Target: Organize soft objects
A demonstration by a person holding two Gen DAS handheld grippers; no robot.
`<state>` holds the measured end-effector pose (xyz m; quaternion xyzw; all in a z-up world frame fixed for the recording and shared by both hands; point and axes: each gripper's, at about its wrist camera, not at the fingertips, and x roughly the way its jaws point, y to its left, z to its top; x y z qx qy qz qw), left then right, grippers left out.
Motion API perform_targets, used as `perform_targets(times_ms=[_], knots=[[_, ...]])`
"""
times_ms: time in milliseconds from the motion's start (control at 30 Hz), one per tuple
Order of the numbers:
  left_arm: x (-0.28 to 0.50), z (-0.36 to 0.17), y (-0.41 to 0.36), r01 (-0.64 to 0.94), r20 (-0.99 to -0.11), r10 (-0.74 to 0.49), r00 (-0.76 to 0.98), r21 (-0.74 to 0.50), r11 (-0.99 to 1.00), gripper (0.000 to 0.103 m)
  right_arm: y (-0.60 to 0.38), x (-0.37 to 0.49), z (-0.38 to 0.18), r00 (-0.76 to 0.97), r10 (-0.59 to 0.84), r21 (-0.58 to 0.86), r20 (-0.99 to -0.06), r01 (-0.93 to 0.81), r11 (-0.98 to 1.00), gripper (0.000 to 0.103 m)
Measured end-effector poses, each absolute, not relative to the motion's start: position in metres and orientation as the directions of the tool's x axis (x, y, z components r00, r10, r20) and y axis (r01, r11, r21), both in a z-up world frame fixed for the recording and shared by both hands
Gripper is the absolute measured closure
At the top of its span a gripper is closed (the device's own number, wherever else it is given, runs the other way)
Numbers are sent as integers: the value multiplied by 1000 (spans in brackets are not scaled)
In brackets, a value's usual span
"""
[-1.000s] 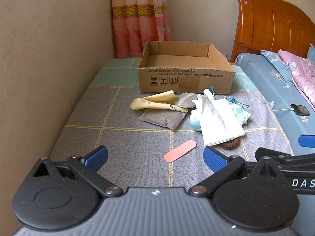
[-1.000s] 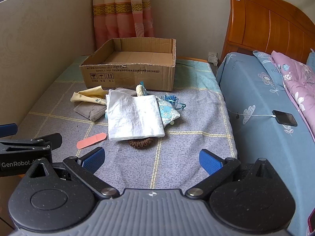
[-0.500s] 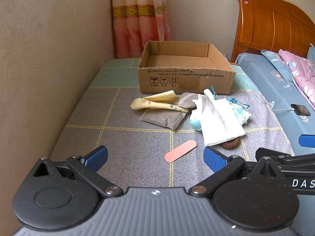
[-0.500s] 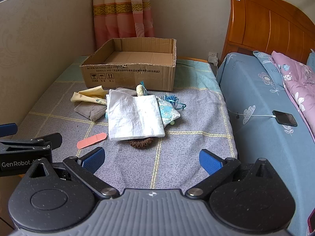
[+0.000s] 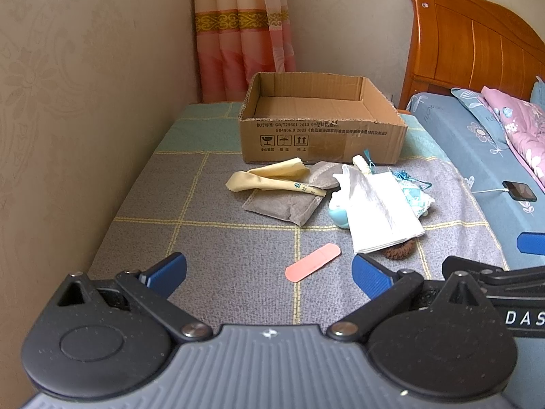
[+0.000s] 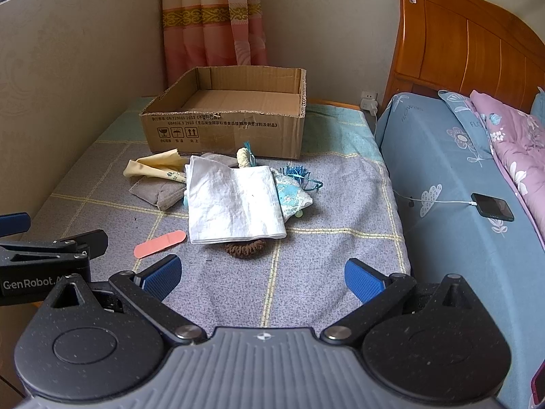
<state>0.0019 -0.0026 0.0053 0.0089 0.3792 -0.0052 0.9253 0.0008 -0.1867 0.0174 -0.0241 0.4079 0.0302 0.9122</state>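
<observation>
In the left wrist view, our left gripper (image 5: 269,271) hangs low over the blanket-covered desk (image 5: 218,248), jaws wide apart and holding nothing. The cardboard box (image 5: 320,136) sits at the back, and we think the soft things will go in it. Just in front of the box lie a yellow cloth (image 5: 269,177), a grey pouch (image 5: 289,201) and a white cloth (image 5: 381,214). A pink strip (image 5: 312,261) lies nearest us.

In the right wrist view, our right gripper (image 6: 262,274) is also wide open and empty. In front of the box (image 6: 224,129), the white cloth (image 6: 235,201) covers part of a brown hair tie (image 6: 245,248) and a blue pouch (image 6: 293,194).
</observation>
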Motion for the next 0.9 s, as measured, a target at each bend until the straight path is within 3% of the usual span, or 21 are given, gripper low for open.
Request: perform_targets(times_ms=[900], knots=[[11, 1, -6, 62, -699, -18, 715, 38, 997, 1, -187, 6, 18, 662, 37, -42, -749, -104, 994, 0]])
